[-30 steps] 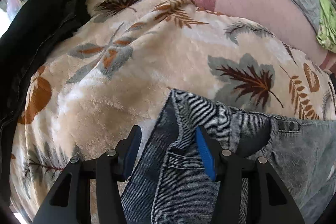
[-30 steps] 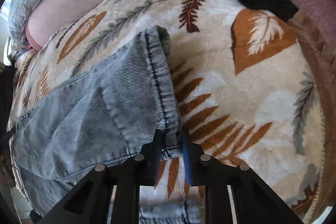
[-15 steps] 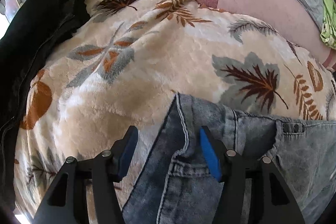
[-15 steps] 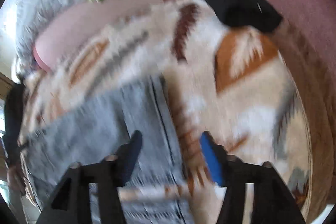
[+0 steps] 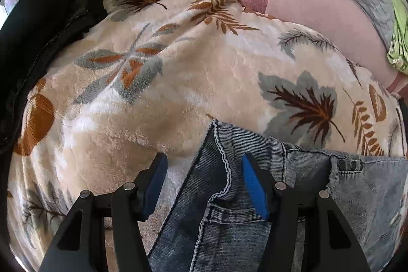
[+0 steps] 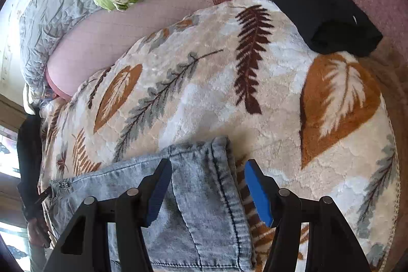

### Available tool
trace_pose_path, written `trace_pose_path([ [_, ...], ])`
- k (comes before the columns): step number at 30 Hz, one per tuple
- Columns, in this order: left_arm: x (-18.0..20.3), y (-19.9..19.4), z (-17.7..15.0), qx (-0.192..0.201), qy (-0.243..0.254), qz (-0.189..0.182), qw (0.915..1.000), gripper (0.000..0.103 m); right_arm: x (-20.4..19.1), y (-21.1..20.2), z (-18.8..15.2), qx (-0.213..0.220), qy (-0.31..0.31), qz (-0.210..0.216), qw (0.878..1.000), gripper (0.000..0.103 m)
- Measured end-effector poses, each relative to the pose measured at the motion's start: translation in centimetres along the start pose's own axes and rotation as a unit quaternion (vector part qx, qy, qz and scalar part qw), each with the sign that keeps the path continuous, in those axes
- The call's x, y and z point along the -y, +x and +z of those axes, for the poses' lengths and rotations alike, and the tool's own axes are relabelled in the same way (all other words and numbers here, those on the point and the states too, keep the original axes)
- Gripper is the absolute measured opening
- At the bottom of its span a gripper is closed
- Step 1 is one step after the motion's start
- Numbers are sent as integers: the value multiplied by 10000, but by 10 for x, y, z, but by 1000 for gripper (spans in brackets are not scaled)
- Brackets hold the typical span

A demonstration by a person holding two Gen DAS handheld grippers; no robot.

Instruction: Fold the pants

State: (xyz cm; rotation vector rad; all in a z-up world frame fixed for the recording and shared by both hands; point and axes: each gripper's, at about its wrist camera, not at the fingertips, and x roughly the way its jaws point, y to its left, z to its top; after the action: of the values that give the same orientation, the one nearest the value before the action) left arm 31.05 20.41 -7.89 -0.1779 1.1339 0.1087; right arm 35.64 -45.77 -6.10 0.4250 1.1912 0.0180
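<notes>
Plush leaf-print blanket (image 5: 178, 106) over a pink sofa (image 5: 318, 4), with a black jacket (image 5: 51, 17) heaped at one side and a folded black garment (image 6: 318, 17) at the other.

Pants (image 5: 229, 233): grey-blue denim, lying flat on the near part of the blanket, doubled over, with the waistband rivets toward the middle and one stitched end (image 6: 204, 195) toward the right-hand camera.

Left gripper (image 5: 202, 159): about half open, jaws just been opening, poised over a seamed denim corner that sits between the blue pads without touching either. Holding nothing.

Right gripper (image 6: 207, 163): same width, jaws just been opening, hem edge below and between the pads but free of them. Also holding nothing.

Likely to go wrong from here:
- Pinching blanket pile along with denim, given how deep the fleece looks and how close the left pad hangs to bare blanket; would drag the bedding and rumple the fold.
- Catching only the top layer at either end; would peel the doubled cloth apart and skew the edges.
- Stiff denim springing back once let go, opening a fold already made.
- Uneven lift between the two hands; would twist the bundle off square.
- Near side of the pants out of view, so impossible to tell whether any of it overhangs and could slide.
</notes>
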Motion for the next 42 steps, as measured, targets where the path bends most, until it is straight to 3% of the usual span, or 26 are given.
trace_pose_path([
  [6, 4, 7, 2, -7, 23, -52, 10000, 61, -5, 33, 10, -319, -76, -271, 9991, 62],
  [10, 6, 6, 7, -35, -8, -164, 9999, 61, -5, 46, 9, -452, -57, -347, 9984, 42],
  [14, -2, -5, 13, 124, -145, -297, 9994, 61, -2, 44, 10, -439, -51, -307, 9986, 41],
  [20, 0, 10, 18, -80, -217, -349, 9991, 60, 4, 45, 10, -489, 28, -228, 9985, 42],
  [24, 16, 12, 21, 2, 52, -394, 9992, 55, 3, 45, 11, -549, -11, -269, 9981, 42],
  [25, 20, 16, 21, -26, 153, -271, 9995, 51, 3, 46, 11, -559, -6, -284, 9980, 41],
  [26, 21, 20, 22, -75, 166, -188, 9997, 38, 2, 47, 11, -568, -19, -299, 9979, 41],
  [27, 20, 23, 22, -98, 152, -122, 9998, 33, 0, 49, 12, -579, -30, -322, 9978, 41],
  [30, 19, 22, 24, -67, 165, -110, 9998, 14, -5, 53, 14, -596, -126, -448, 9971, 28],
  [34, 23, 21, 26, -41, 228, -38, 9997, 10, -6, 50, 16, -474, -139, -427, 9979, 18],
  [42, 21, -20, 22, 403, 180, -206, 9988, 9, -9, 17, 15, 0, -102, -288, 9995, 16],
])
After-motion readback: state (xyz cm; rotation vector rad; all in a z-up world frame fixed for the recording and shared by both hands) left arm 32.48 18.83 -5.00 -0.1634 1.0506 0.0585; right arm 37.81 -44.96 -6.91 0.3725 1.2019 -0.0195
